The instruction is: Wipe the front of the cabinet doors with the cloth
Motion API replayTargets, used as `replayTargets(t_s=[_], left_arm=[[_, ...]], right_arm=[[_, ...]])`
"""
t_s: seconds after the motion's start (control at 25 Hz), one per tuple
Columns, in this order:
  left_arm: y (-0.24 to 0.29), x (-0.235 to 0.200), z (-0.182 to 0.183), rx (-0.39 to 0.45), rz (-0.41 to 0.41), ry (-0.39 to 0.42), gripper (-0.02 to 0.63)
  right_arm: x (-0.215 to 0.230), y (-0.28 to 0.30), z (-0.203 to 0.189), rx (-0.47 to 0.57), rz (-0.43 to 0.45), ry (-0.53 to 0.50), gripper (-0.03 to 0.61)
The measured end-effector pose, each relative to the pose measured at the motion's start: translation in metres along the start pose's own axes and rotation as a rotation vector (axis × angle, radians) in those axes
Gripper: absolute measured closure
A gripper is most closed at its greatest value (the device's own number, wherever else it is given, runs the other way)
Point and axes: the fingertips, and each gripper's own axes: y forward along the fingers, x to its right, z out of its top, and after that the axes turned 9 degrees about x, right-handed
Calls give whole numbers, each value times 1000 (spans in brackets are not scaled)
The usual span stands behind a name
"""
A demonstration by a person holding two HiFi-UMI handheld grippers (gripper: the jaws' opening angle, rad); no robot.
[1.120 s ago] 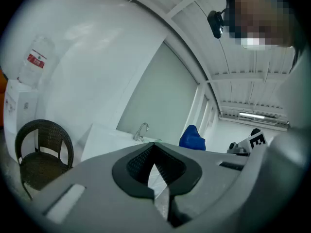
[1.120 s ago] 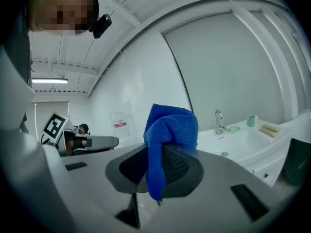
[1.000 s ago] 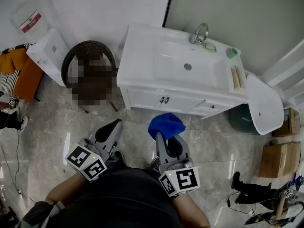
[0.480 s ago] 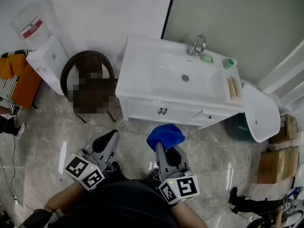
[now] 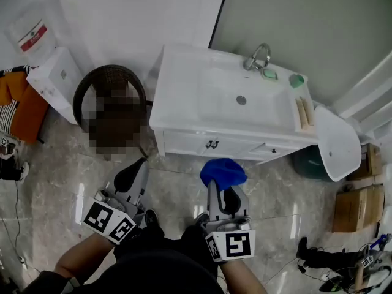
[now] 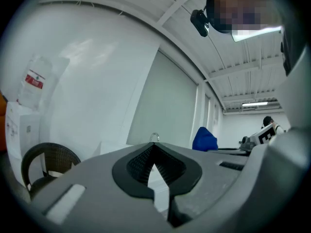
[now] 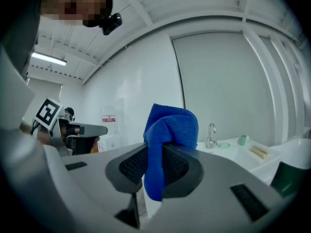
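Cloth (image 5: 223, 170) clamped in right gripper (image 5: 220, 187), cabinet doors (image 5: 211, 143) near at twelve o'clock; left gripper (image 5: 131, 171) farther, empty, jaws together.

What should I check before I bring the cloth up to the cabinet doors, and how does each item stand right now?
1. Grip: right tool shut on the cloth: ok.
2. Other hand: left tool shut on nothing, off to the left: ok.
3. The cabinet doors closed: ok.
4. Contact: cloth is short of the doors: not ok.
5. Way to the doors: only bare floor between: ok.
6. Whether the cloth is damp: cannot tell.
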Motion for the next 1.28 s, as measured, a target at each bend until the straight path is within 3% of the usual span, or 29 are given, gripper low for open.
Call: replayTargets(t_s=[0.16,0.32,0.44,0.6,0.88,1.08,1.28], left_arm=[[23,-12,-23,-2,83,114,615],[45,-4,-65,-41,146,187,615],[57,-4,-98,-64,201,184,615],[51,-23,-140,-80,261,167,615],[28,-98,-245,-179,267,118,615],[13,-137,-302,-243,220,96,615],[3,-174,-340,-269,219,57,614]], right_arm=[[13,19,-24,28,47,-55,518],[45,35,-85,-48,87,-34,517],[67,48,-149,-128,108,-24,517],[71,75,-224,-127,104,12,517],[26,134,-346,-217,93,-36,518],[-30,187,-415,-151,87,-34,517],[-82,232,-450,-107,126,-49,517]])
